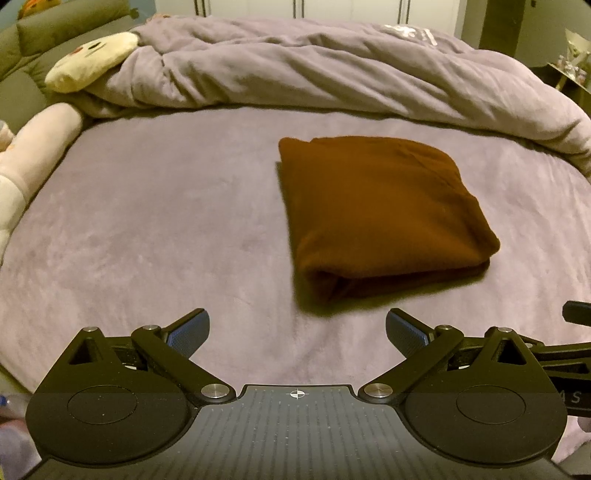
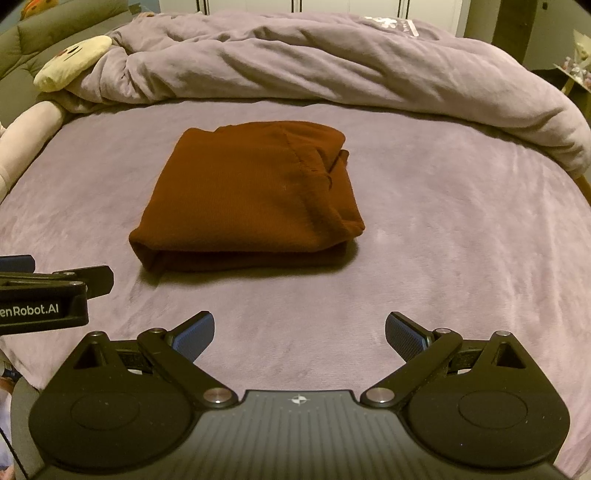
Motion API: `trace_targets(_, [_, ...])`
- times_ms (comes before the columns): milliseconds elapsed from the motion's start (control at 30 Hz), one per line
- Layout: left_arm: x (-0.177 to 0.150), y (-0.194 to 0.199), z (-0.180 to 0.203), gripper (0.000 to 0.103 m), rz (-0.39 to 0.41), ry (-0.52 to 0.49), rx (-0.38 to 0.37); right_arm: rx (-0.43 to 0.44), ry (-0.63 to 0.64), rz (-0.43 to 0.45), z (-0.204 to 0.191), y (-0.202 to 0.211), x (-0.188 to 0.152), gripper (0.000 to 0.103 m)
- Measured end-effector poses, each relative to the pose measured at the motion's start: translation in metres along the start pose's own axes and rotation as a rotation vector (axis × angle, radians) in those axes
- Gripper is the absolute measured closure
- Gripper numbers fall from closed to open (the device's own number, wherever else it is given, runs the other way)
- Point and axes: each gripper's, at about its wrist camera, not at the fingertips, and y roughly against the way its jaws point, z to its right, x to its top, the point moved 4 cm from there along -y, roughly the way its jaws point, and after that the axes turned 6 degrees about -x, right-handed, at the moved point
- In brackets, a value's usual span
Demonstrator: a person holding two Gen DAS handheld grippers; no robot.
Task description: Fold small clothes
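Observation:
A brown garment (image 1: 376, 210) lies folded into a compact rectangle on the mauve bed sheet (image 1: 166, 229). It also shows in the right wrist view (image 2: 251, 199), with a sleeve or hem tucked at its right side. My left gripper (image 1: 297, 328) is open and empty, held above the sheet in front of and left of the garment. My right gripper (image 2: 299, 330) is open and empty, in front of and right of the garment. The left gripper's side shows at the left edge of the right wrist view (image 2: 55, 291).
A rumpled mauve duvet (image 1: 314, 70) is bunched along the far side of the bed. A cream plush pillow (image 1: 92, 61) and a pink bolster (image 1: 40, 144) lie at the far left. A green headboard (image 1: 55, 26) stands behind them. A small shelf (image 1: 572, 70) stands at the right.

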Motion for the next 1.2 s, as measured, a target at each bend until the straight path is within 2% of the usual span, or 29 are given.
trace_targets(1200, [-0.0037,-0.0021,0.0016,0.000,-0.011,-0.016,0.004,-0.007,-0.004,0.007,0.0002,0.0033,-0.0008,0.004])
